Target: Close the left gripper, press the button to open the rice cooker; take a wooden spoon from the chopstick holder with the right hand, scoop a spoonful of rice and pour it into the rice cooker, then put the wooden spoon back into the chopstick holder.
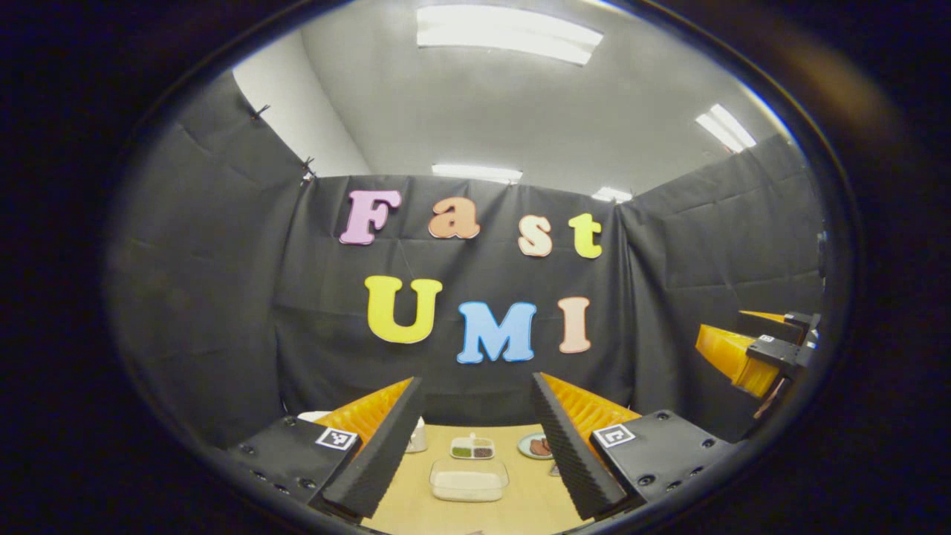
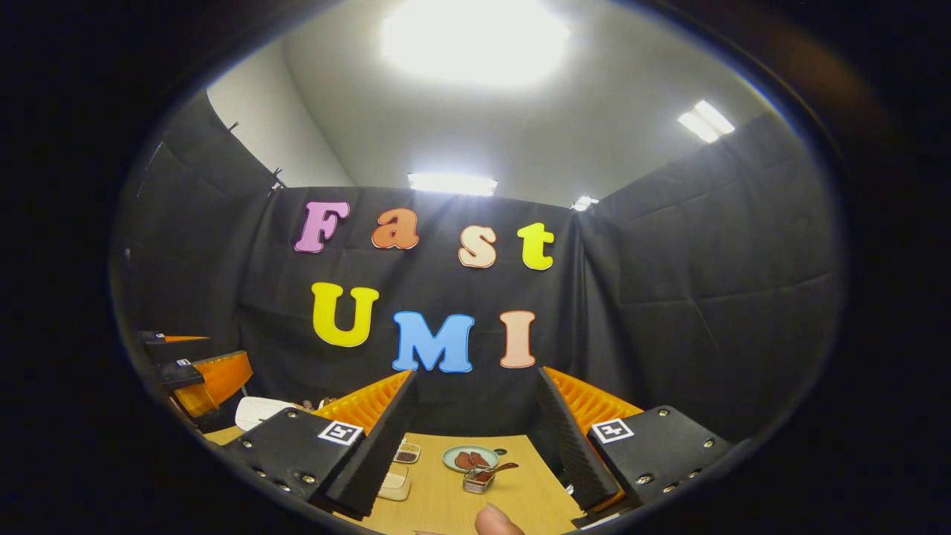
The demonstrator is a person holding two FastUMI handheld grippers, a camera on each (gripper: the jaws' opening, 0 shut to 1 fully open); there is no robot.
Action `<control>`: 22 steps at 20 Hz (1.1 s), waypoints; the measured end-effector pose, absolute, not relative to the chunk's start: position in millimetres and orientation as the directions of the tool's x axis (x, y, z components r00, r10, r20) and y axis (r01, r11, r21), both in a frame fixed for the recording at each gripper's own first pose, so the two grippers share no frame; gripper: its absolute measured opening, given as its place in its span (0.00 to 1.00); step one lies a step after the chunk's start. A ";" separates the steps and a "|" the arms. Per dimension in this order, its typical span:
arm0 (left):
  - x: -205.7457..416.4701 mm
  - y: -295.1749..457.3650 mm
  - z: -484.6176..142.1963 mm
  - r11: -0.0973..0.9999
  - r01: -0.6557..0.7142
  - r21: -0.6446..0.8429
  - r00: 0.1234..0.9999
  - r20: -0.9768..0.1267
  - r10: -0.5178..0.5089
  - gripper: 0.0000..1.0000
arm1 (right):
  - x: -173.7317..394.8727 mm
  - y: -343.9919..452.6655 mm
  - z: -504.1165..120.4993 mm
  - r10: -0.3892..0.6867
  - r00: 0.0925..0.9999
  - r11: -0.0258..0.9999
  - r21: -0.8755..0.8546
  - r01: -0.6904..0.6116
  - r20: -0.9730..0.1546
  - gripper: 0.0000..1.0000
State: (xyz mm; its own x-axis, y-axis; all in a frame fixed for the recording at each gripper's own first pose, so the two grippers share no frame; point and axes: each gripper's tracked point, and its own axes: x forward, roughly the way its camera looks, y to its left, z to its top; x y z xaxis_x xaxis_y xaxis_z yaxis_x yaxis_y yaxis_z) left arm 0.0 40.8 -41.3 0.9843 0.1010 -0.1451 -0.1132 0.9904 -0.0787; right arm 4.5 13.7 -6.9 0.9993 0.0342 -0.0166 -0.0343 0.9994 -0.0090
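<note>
Left gripper view: left gripper (image 1: 469, 438) held high and level, fingers spread wide, nothing between them; looks like the very start, the first step (closing it for the button press) not yet done. Right gripper (image 2: 472, 435) likewise wide and empty; it also shows at the right edge of the left gripper view.

Task items: a clear container of rice (image 1: 469, 479) sits on the wooden table (image 1: 531, 505) straight ahead of the left gripper, between its fingers in the picture; a white shape (image 2: 256, 410) low at the left of the right gripper view may be the rice cooker, cannot confirm; chopstick holder and wooden spoon cannot be picked out.

Next move, as a judgement: bring the left fingers together, drop down and left toward the cooker, find the lid button; a closed tip gives a firmer push than one finger alone.

Surface: light wooden table, carrying a small divided tray (image 1: 472, 447) with green and dark contents, a pale green plate (image 2: 469, 458) with brown pieces, a small glass dish with a spoon (image 2: 483, 478) just beside the plate; a fingertip (image 2: 496, 522) pokes in at the bottom edge.

Room: black cloth walls on three sides; white ceiling with bright strip lights (image 1: 509, 33).
</note>
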 end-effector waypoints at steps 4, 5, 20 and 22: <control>-0.6 40.2 -40.1 0.992 -0.116 -0.041 0.985 -0.132 0.110 0.99 | 10.5 17.1 -14.5 0.043 0.998 0.999 -0.008 -0.044 -0.035 0.96; 1.1 37.6 -39.1 0.993 -0.113 -0.038 0.986 -0.129 0.107 0.99 | 11.9 17.2 -16.1 0.045 0.998 0.999 -0.007 -0.045 -0.040 0.96; 12.5 57.6 -57.5 0.986 -0.162 -0.029 0.978 -0.138 0.157 0.99 | 33.8 29.6 -34.9 0.076 0.994 0.996 0.046 -0.072 -0.081 0.96; 12.3 75.0 -57.4 0.983 -0.184 -0.015 0.975 -0.129 0.180 0.99 | 41.1 40.3 -37.0 0.087 0.993 0.995 0.058 -0.083 -0.080 0.96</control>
State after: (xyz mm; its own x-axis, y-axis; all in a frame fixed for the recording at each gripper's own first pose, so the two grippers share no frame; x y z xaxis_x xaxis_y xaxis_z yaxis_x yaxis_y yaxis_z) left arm 12.3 75.0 -57.4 0.9752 0.1803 -0.1286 -0.1837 0.9829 -0.0149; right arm 41.1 40.3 -37.0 0.9930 0.0871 -0.0800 -0.0826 0.9949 0.0576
